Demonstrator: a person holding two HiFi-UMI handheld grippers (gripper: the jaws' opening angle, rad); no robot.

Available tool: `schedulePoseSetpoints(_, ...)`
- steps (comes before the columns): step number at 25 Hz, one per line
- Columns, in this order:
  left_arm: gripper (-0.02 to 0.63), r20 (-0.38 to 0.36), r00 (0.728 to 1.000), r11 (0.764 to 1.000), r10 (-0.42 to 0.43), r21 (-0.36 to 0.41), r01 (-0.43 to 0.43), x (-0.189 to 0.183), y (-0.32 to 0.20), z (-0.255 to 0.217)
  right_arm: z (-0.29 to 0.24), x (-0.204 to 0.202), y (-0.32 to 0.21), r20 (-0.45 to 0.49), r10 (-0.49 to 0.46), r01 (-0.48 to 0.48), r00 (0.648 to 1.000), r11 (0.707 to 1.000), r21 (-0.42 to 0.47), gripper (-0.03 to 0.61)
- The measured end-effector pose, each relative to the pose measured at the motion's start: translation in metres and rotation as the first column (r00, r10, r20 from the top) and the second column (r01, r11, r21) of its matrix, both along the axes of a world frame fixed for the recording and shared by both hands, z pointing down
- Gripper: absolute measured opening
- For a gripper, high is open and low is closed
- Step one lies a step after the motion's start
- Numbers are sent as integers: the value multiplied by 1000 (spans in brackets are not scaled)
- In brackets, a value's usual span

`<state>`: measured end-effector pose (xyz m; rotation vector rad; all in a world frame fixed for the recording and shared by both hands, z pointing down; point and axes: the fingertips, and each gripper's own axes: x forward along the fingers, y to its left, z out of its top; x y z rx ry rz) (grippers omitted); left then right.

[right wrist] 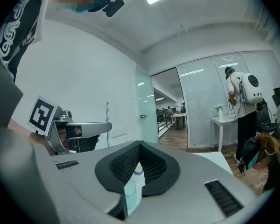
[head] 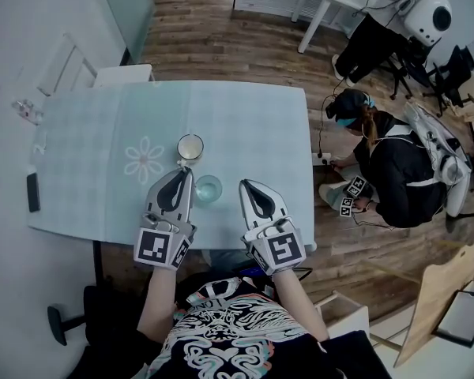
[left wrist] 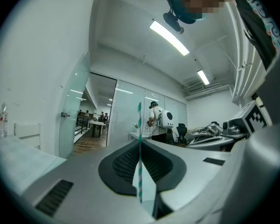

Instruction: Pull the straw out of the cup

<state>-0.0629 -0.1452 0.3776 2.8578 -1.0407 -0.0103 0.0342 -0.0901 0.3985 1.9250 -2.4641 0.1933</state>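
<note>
A teal-and-white striped straw (left wrist: 139, 148) stands upright between the pads of my left gripper (left wrist: 140, 141), which is shut on it. In the right gripper view the straw (right wrist: 107, 112) rises above the left gripper (right wrist: 79, 127). In the head view the left gripper (head: 187, 170) points at a white cup (head: 190, 147) on the pale blue table (head: 245, 117). A clear glass (head: 208, 189) sits between the two grippers. My right gripper (head: 244, 185) lies level on the table, shut and holding nothing; the glass (right wrist: 132, 190) shows below its tips (right wrist: 139, 146). The straw's lower end is hidden.
A black phone (head: 33, 192) lies at the table's left edge and a clear bottle (head: 24, 109) at the far left. A white chair (head: 122, 75) stands behind the table. A person (head: 391, 168) crouches on the wooden floor right of the table.
</note>
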Motion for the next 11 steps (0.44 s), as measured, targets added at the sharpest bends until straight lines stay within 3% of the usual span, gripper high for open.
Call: schedulePoseSetpoints(11, 28, -5, 1000, 1000, -11, -21, 11, -9, -1, 9, 6, -5, 2, 9, -5, 5, 1000, 1000, -14, 11)
